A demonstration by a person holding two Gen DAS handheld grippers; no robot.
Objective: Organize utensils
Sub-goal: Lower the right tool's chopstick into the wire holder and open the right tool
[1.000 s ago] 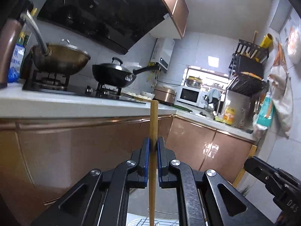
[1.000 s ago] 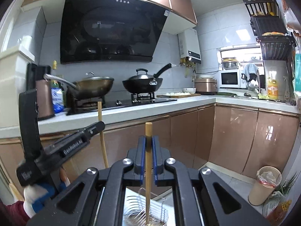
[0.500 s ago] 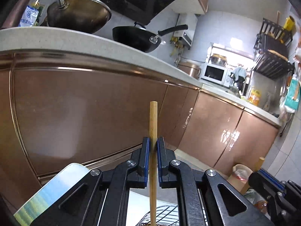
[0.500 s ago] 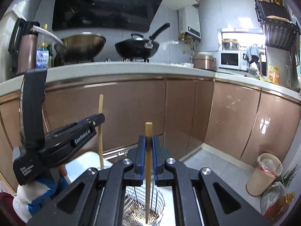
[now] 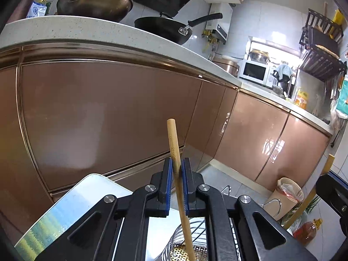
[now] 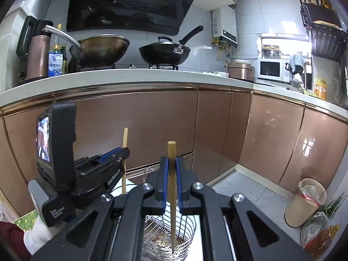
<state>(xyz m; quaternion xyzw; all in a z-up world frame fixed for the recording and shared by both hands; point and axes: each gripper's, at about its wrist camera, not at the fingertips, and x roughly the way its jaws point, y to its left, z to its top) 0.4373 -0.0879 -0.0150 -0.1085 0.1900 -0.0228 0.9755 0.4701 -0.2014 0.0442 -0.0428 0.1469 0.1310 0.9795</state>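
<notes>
**Operator:** Both claws have their jaws parted. On my left gripper (image 5: 176,169) the chopstick (image 5: 174,143) leans loose in the gap; on the right gripper (image 6: 171,169) the second chopstick (image 6: 171,163) stands upright between the pads, its tip down in the wire basket (image 6: 187,239).

**Partner:** Risk?

**Operator:** I judge the tilted left stick may tip past the rim, or snag a pad as I pull away.

**Partner:** Surroundings?

**Operator:** Basket sits on a white tabletop (image 5: 91,187), facing copper cabinets (image 6: 139,121), woks above.
</notes>
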